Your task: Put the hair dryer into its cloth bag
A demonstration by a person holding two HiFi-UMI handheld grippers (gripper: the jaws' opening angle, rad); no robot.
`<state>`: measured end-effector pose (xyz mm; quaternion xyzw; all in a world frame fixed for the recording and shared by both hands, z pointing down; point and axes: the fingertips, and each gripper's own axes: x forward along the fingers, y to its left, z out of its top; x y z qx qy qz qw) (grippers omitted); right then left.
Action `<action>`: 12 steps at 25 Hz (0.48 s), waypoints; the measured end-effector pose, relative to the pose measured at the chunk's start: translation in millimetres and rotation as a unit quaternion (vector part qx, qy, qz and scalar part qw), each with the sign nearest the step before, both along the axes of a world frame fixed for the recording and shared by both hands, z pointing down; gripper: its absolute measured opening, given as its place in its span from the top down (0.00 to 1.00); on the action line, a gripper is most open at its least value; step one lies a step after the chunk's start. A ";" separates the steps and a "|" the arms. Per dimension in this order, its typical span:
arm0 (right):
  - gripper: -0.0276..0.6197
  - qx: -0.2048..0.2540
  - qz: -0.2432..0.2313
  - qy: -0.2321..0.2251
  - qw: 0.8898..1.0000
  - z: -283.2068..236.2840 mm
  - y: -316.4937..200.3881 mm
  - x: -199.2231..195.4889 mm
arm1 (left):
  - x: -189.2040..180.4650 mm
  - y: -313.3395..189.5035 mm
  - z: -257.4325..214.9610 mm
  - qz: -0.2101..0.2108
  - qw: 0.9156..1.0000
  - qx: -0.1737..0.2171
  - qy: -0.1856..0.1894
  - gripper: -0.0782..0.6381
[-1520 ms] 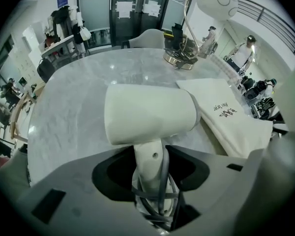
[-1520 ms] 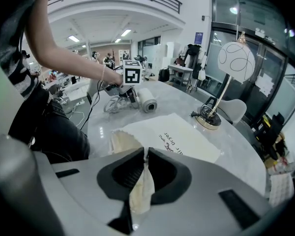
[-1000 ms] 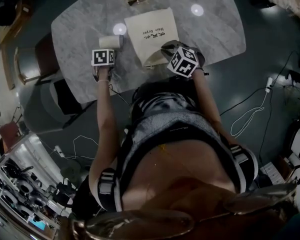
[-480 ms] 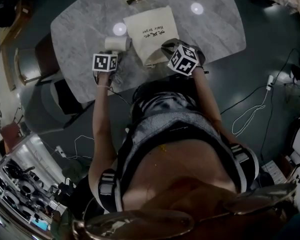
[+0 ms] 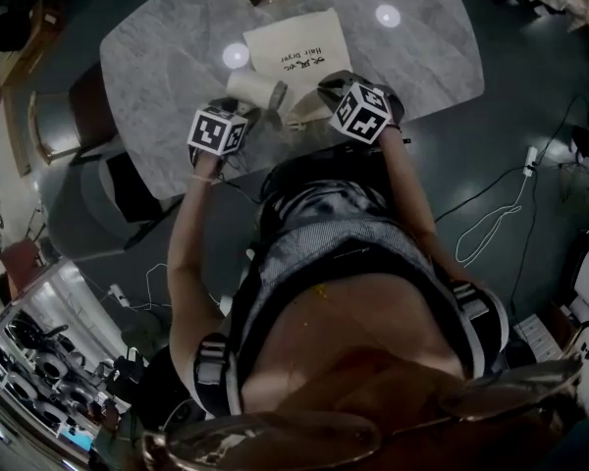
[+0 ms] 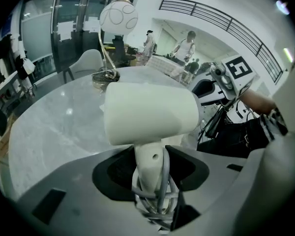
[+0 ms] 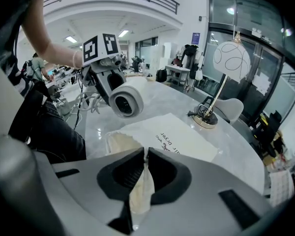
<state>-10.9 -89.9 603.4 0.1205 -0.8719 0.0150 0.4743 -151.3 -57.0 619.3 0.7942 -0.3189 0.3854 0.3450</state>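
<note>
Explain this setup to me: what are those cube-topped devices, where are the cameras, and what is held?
No robot: a person at a marble table holds a two-jaw gripper in each hand; the marker cubes belong to them. The top-down picture is from a camera on the person's head; the other two cameras ride on the grippers, looking along the jaws. The left gripper clamps the handle of a white hair dryer, cord wound round it, above the table. The right gripper pinches the mouth edge of the cloth bag lying on the table. A lamp stands at the far end.
</note>
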 end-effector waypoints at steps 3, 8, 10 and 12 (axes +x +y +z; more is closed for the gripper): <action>0.83 0.001 0.002 -0.001 1.000 -0.1 -1.2 -1.4 | 16.9 7.6 -7.4 0.029 0.999 -0.001 0.020 0.63; 0.83 -0.001 0.010 -0.007 1.000 -0.5 -7.6 -3.6 | 43.8 22.6 -15.9 0.092 0.995 -0.005 0.027 0.63; 0.83 0.001 0.013 -0.008 1.000 -1.0 -10.4 -3.6 | 54.2 29.6 -18.1 0.115 0.993 -0.010 0.028 0.63; 0.83 0.001 0.016 -0.009 1.000 -1.4 -11.9 -3.1 | 65.1 37.3 -19.6 0.136 0.990 -0.014 0.032 0.63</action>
